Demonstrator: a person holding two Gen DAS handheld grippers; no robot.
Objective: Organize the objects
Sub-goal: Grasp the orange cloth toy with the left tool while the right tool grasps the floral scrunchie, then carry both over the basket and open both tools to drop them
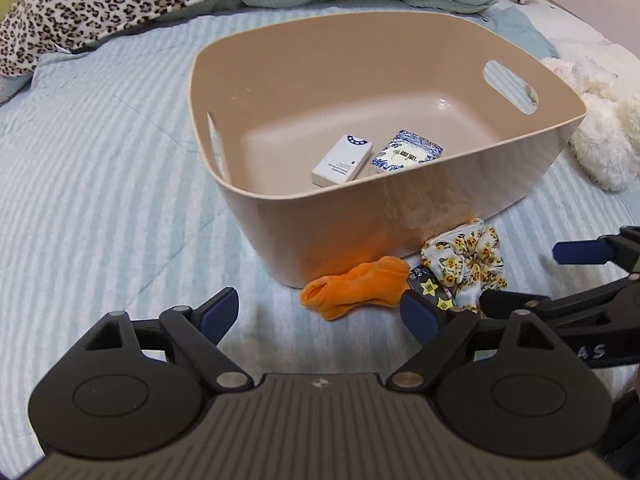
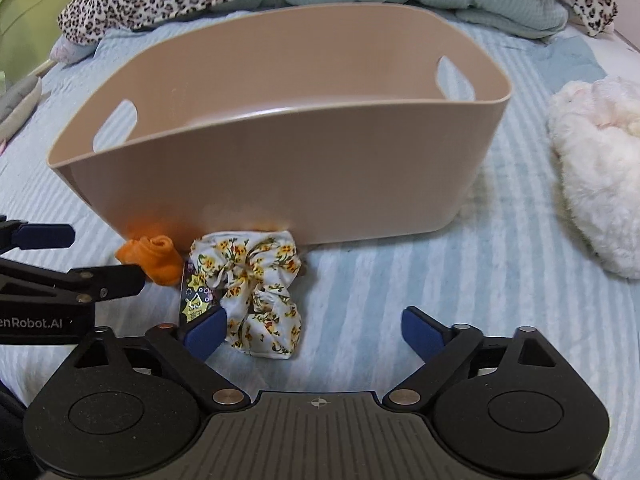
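Your left claw (image 1: 320,318) wide apart, holding nothing; right claw (image 2: 314,334) same. Beige bin (image 1: 400,216) ahead on bed (image 1: 100,160). Orange sock (image 1: 356,286), floral scrunchie (image 2: 260,280), star-print packet (image 2: 198,296) crowd bin's near wall. Open bedding left; white plush (image 2: 600,168) right.

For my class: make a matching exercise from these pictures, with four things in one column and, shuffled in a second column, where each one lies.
Things:
1. white box
2. orange sock
3. floral scrunchie
4. fluffy white toy

Places:
A. on the bed to the right of the bin, apart from it
B. inside the beige bin, beside a blue-patterned packet
C. on the bed against the bin's near wall, left of the star-printed packet
D. on the bed before the bin, right of the star-printed packet

Pairs: 1-B, 2-C, 3-D, 4-A
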